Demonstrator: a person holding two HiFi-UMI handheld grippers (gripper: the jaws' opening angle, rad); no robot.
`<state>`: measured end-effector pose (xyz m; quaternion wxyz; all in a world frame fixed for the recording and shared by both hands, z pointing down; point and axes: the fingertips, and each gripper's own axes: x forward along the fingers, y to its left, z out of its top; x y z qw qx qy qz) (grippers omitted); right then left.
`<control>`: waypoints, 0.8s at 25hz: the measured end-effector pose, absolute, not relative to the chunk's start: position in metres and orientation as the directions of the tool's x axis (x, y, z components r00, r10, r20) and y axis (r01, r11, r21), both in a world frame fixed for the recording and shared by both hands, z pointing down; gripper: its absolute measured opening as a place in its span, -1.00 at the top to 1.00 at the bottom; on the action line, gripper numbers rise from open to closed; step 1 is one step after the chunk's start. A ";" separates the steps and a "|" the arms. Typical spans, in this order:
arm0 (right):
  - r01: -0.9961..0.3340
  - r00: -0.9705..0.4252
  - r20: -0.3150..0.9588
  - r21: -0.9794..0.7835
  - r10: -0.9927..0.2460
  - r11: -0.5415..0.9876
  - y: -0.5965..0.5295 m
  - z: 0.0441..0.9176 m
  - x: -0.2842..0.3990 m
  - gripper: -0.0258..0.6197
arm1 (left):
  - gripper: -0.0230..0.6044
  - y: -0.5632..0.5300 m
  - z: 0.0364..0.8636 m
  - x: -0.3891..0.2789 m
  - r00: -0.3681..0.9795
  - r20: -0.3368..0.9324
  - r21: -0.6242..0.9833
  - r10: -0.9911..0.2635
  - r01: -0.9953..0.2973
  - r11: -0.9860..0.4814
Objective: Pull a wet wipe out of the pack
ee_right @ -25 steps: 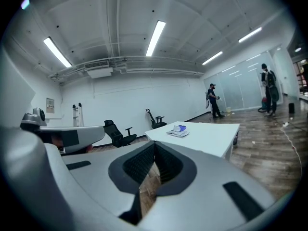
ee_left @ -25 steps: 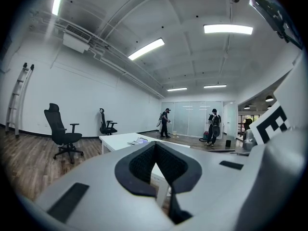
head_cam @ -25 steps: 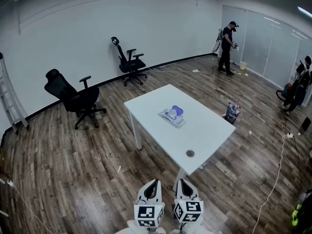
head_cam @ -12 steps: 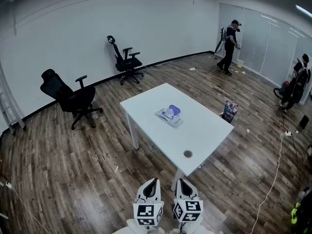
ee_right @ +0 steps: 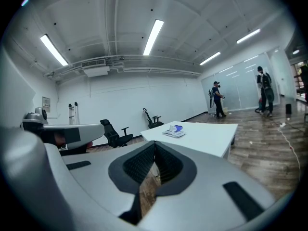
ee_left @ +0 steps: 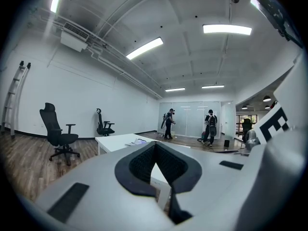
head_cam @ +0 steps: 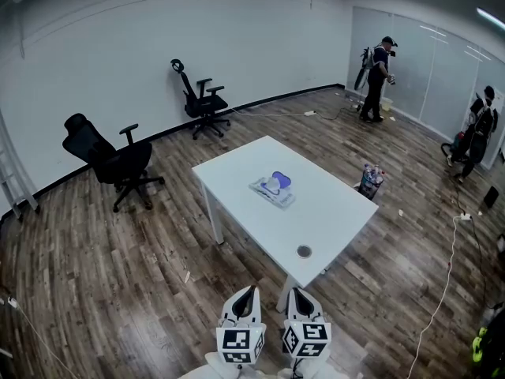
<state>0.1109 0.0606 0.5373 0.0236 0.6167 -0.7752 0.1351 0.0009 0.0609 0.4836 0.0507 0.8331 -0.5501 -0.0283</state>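
A wet wipe pack (head_cam: pixel 273 188) with a blue flap lies flat near the middle of the white table (head_cam: pixel 331 212). Both grippers are held low at the bottom of the head view, side by side and well short of the table's near corner. My left gripper (head_cam: pixel 246 297) is shut with nothing in it. The right gripper (head_cam: pixel 298 297) is likewise shut and empty. In the right gripper view the pack (ee_right: pixel 174 131) shows far ahead on the table (ee_right: pixel 207 134), beyond the closed gripper (ee_right: pixel 155 146). In the left gripper view the pack (ee_left: pixel 138 141) is small, past the closed gripper (ee_left: pixel 155 147).
Two black office chairs (head_cam: pixel 110 158) (head_cam: pixel 201 101) stand by the far wall and a ladder (head_cam: pixel 12 180) at the left. A bundle of bottles (head_cam: pixel 371 181) sits on the floor right of the table. People (head_cam: pixel 379 77) (head_cam: pixel 477 129) stand by the glass wall. A cable (head_cam: pixel 446 283) runs over the floor.
The head view has shifted a little, so the table and pack sit slightly further left. The person at the glass wall has stepped right. Both grippers stay shut.
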 end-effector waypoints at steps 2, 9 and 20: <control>-0.963 -0.233 0.208 -0.187 -0.950 0.195 0.056 0.541 0.110 0.89 | 0.93 0.057 0.486 0.001 0.398 0.009 0.115 -0.917 -0.912 -0.395; -0.964 -0.229 0.187 -0.180 -0.955 0.196 0.044 0.533 0.110 0.89 | 0.93 0.047 0.484 0.002 0.398 0.001 0.110 -0.917 -0.912 -0.396; -0.966 -0.218 0.202 -0.183 -0.955 0.182 0.018 0.538 0.105 0.89 | 0.93 0.018 0.489 -0.003 0.412 0.011 0.130 -0.911 -0.904 -0.407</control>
